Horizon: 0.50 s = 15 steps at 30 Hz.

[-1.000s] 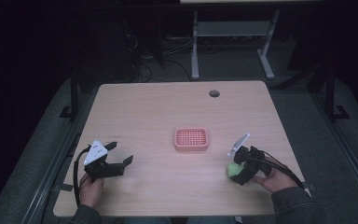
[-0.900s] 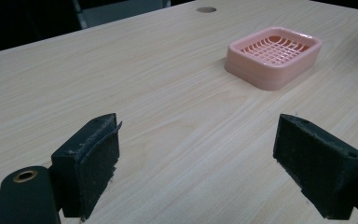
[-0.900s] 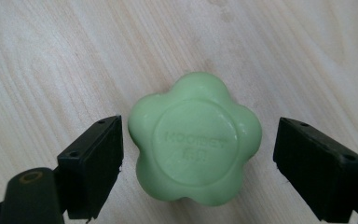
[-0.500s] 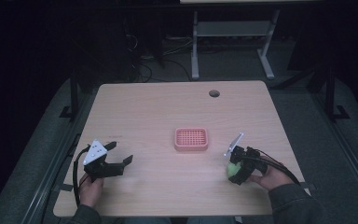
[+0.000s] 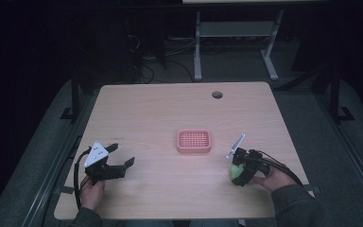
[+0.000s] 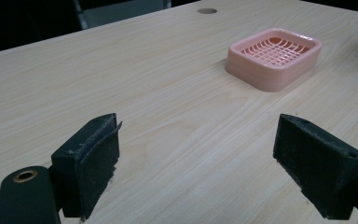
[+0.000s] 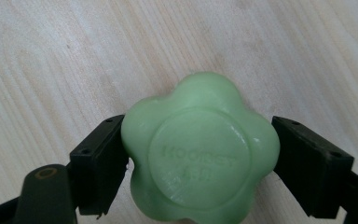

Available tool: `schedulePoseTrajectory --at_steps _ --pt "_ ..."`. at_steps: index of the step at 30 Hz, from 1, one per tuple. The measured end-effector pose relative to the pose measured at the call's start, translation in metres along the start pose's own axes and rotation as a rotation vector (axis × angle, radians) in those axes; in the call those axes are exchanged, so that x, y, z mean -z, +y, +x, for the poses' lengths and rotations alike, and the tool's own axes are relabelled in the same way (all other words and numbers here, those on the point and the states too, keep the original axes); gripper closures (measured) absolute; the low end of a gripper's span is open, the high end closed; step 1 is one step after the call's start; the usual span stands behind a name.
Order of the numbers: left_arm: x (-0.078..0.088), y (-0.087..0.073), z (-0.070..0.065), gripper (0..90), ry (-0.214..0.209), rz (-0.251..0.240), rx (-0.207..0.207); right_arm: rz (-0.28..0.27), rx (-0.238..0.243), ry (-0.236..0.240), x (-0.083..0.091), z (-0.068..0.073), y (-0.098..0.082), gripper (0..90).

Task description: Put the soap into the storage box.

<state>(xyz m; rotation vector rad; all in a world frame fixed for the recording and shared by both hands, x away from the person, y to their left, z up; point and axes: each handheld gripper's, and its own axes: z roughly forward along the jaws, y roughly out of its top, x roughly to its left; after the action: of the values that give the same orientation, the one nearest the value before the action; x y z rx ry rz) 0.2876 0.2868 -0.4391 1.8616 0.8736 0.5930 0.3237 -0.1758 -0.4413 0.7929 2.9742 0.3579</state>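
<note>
A green flower-shaped soap [image 7: 198, 154] sits between the jaws of my right gripper [image 7: 196, 164], and both pads press its sides just above the wood. In the high view that right gripper [image 5: 239, 173] and the soap [image 5: 235, 171] are at the table's front right, to the right of and nearer than a pink slotted soap dish [image 5: 194, 141]. The dish is empty and lies mid-table. My left gripper [image 5: 122, 155] rests at the front left, open, its jaws wide apart over bare wood [image 6: 196, 158]. The dish [image 6: 274, 58] lies ahead of it to the right.
The wooden table [image 5: 160, 109] has a round cable hole [image 5: 217, 94] near its far edge. Beyond the far edge stand a metal desk frame [image 5: 236, 33] and cables on a dark floor.
My right gripper has shifted slightly left with the soap between its jaws. The left gripper has stayed put.
</note>
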Motion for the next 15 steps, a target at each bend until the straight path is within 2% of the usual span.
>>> schedulePoseTrajectory --at_steps 15 --pt "0.0005 0.0 0.0002 14.1 -0.001 0.003 0.0 0.005 0.0 0.006 -0.0024 -0.0003 -0.0008 22.2"
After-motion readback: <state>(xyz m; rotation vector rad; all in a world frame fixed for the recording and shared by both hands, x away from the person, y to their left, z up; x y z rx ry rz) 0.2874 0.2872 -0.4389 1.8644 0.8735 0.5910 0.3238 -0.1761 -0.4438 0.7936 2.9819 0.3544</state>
